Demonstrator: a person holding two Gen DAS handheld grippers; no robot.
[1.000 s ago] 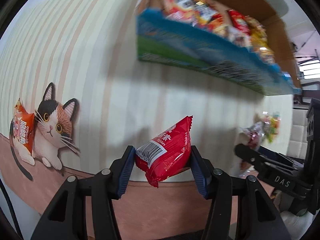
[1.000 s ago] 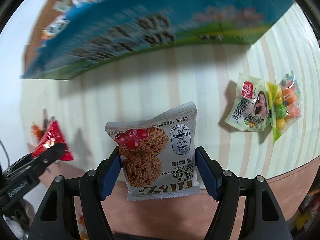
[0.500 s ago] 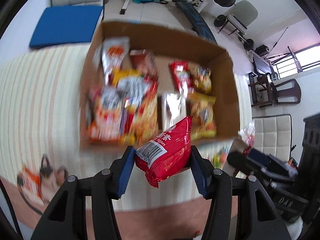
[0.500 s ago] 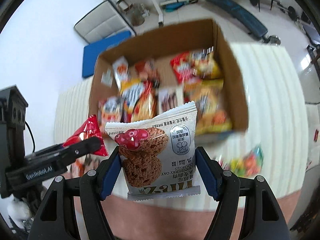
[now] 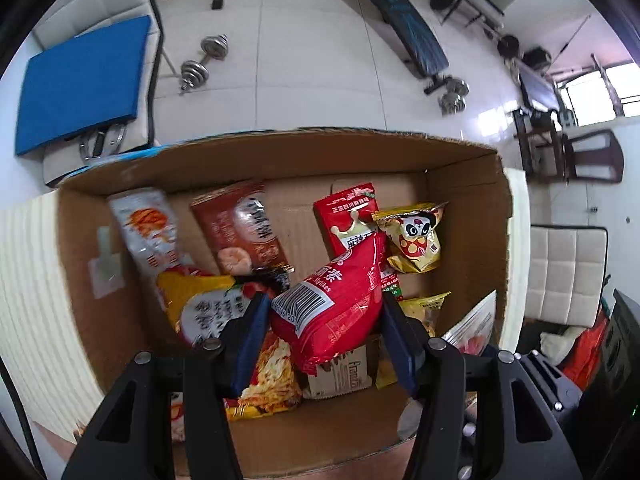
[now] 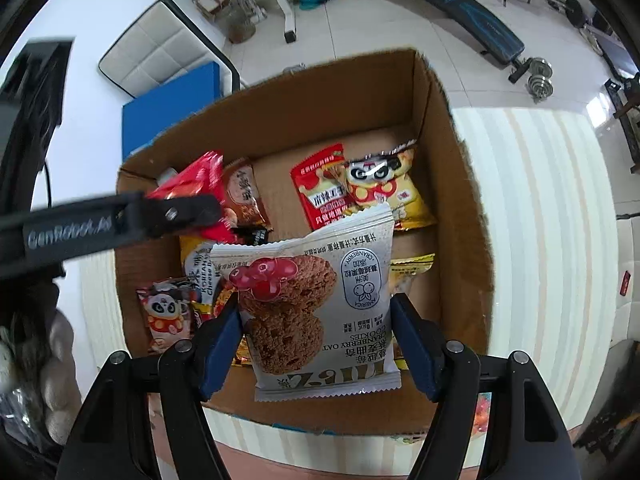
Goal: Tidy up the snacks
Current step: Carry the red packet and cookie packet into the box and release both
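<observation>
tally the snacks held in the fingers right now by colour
red packet: 1
white packet: 1
total: 2

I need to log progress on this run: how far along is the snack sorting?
Done: many snack packs already lie inside the cardboard box. In hand: the left gripper clamps a red packet and the right gripper a cranberry cookie pack, both above the open box. Left: releasing both into it.
</observation>
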